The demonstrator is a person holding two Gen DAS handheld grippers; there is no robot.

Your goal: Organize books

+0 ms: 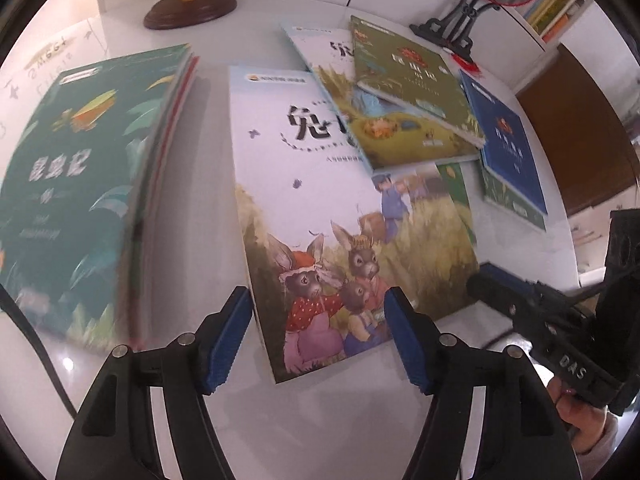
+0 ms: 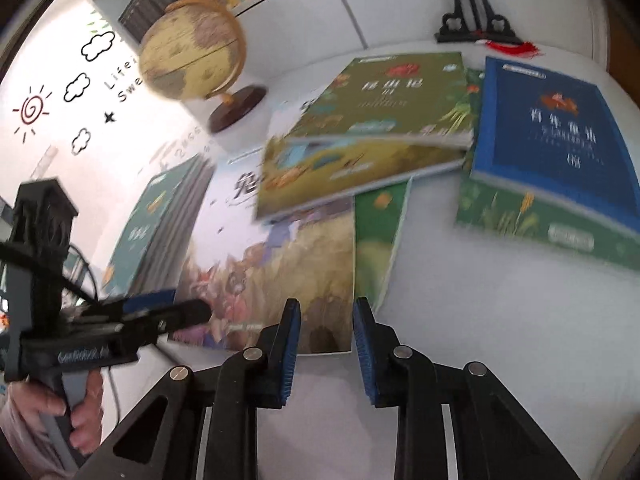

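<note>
Left wrist view: our left gripper (image 1: 318, 334) gapes wide over the rabbit book (image 1: 320, 208), lower centre.
Right wrist view: our right gripper (image 2: 327, 350) stands parted, holding nothing, bottom centre.

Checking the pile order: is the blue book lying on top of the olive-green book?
No, the blue book lies beside the olive-green book, resting on a different dark green book.
</note>
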